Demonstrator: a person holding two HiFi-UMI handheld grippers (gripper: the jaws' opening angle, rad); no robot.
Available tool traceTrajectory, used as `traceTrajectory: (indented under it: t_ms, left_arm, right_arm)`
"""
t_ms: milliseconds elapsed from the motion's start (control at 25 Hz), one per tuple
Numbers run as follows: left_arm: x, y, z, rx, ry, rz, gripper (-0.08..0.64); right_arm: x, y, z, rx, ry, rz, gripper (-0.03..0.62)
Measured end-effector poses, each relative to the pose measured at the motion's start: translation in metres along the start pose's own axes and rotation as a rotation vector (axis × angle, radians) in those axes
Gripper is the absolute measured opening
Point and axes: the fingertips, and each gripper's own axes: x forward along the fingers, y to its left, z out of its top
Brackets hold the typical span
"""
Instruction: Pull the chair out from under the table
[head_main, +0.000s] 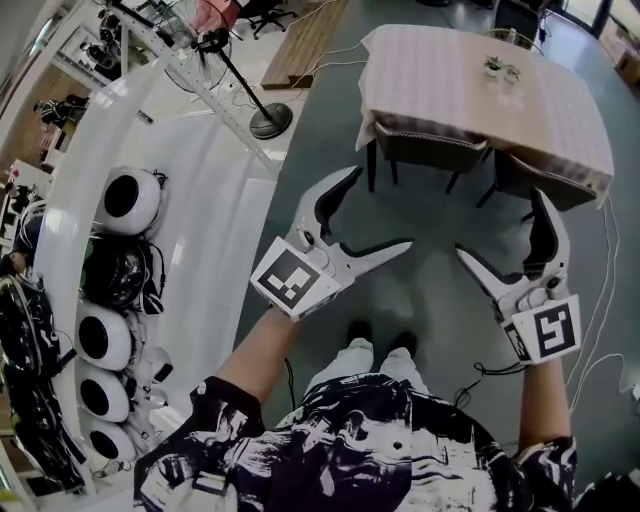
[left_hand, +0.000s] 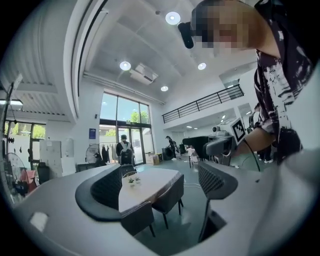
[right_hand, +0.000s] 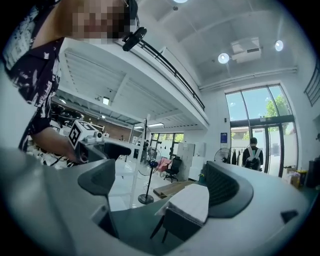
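One counter (head_main: 470, 100) carries two small potted plants (head_main: 492, 66) near its far edge. Two chairs stand at its near edge: the left chair (head_main: 430, 146) and the right chair (head_main: 545, 178). There are two grippers, the left gripper (head_main: 382, 207) and the right gripper (head_main: 500, 222), each with two fingers and one marker cube. One standing fan (head_main: 268, 120) is on the floor. One person with a backpack (left_hand: 123, 150) is by the glass doors.
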Motion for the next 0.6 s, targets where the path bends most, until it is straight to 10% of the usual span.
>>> traceTrajectory:
  t_ms: [600]
  left_arm:
    - [0.177,0.155,-0.2,0.34,0.436,-0.236,0.459]
  right_arm:
    - [0.18,-0.124,-0.233,-0.516,0.612,0.138,0.515]
